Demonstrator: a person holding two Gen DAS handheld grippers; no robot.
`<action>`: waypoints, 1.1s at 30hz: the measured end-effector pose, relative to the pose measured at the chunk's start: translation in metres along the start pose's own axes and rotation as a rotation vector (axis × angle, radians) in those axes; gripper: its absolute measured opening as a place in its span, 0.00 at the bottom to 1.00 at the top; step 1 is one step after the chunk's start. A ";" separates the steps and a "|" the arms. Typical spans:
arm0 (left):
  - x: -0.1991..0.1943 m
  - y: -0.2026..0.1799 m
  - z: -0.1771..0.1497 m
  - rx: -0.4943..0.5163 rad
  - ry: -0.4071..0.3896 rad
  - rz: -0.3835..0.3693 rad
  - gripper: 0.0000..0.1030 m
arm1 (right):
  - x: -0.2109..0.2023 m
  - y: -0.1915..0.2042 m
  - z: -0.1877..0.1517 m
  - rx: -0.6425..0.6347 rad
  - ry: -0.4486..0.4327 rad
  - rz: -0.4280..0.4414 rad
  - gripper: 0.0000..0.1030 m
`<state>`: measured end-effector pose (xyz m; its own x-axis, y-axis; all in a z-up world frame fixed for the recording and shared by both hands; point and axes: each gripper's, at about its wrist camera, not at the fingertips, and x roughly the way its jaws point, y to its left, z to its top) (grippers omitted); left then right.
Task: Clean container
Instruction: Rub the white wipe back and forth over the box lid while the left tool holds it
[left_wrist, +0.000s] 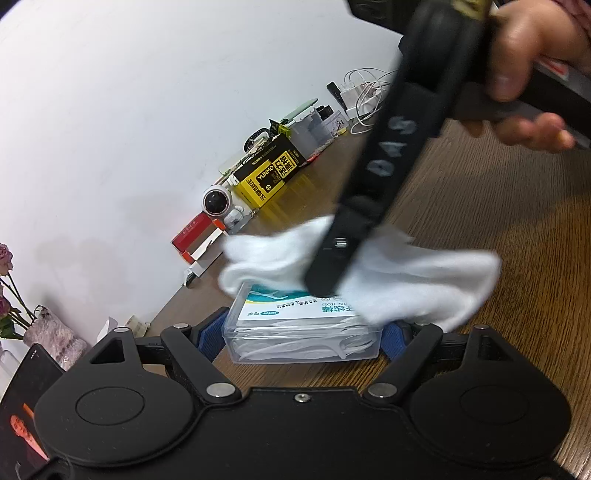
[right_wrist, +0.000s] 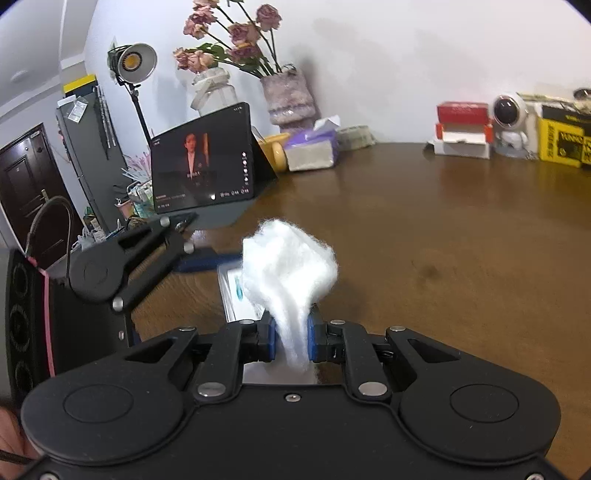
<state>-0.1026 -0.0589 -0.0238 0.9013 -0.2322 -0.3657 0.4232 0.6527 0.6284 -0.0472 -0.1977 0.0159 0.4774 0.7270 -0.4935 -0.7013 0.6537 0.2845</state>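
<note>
L gripper (left_wrist: 303, 338) has its blue-padded fingers (left_wrist: 212, 332) pressed against both short ends of a clear plastic container (left_wrist: 301, 332), pinching it flat on the brown wood surface (left_wrist: 498, 206). Container sits near centre of the surface, just ahead of the L gripper body; lid label w/ teal print faces up, white floss picks visible thru the side wall.

R gripper (right_wrist: 290, 341) comes in from the upper right in the L wrist view, held by a hand (left_wrist: 532, 59). Its fingers (right_wrist: 267, 339) are closed tight on a white cotton cloth (right_wrist: 288, 273), pinching the bunched tail; the rest of the cloth fans out past the tips. In the L wrist view the cloth (left_wrist: 399, 277) lies on the far right part of the container lid, touching it.

Far edge by the wall: yellow box (left_wrist: 269, 173), small white astronaut figure (left_wrist: 218, 206), red-and-white box (left_wrist: 199, 240). Tablet (right_wrist: 203, 170) w/ video playing stands far left in the R view, dried roses (right_wrist: 229, 37) behind it.
</note>
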 end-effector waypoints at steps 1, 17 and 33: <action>-0.001 -0.001 0.000 0.000 0.000 0.001 0.78 | -0.002 -0.001 -0.004 0.009 0.003 0.002 0.15; -0.013 -0.006 -0.002 0.002 -0.001 0.004 0.78 | -0.006 0.021 -0.007 -0.029 0.001 0.082 0.16; -0.012 -0.005 0.002 -0.001 0.001 0.001 0.78 | 0.008 0.005 0.009 -0.006 -0.055 0.026 0.15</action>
<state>-0.1154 -0.0609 -0.0214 0.9016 -0.2306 -0.3660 0.4222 0.6536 0.6282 -0.0426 -0.1865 0.0212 0.4874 0.7542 -0.4401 -0.7169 0.6333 0.2915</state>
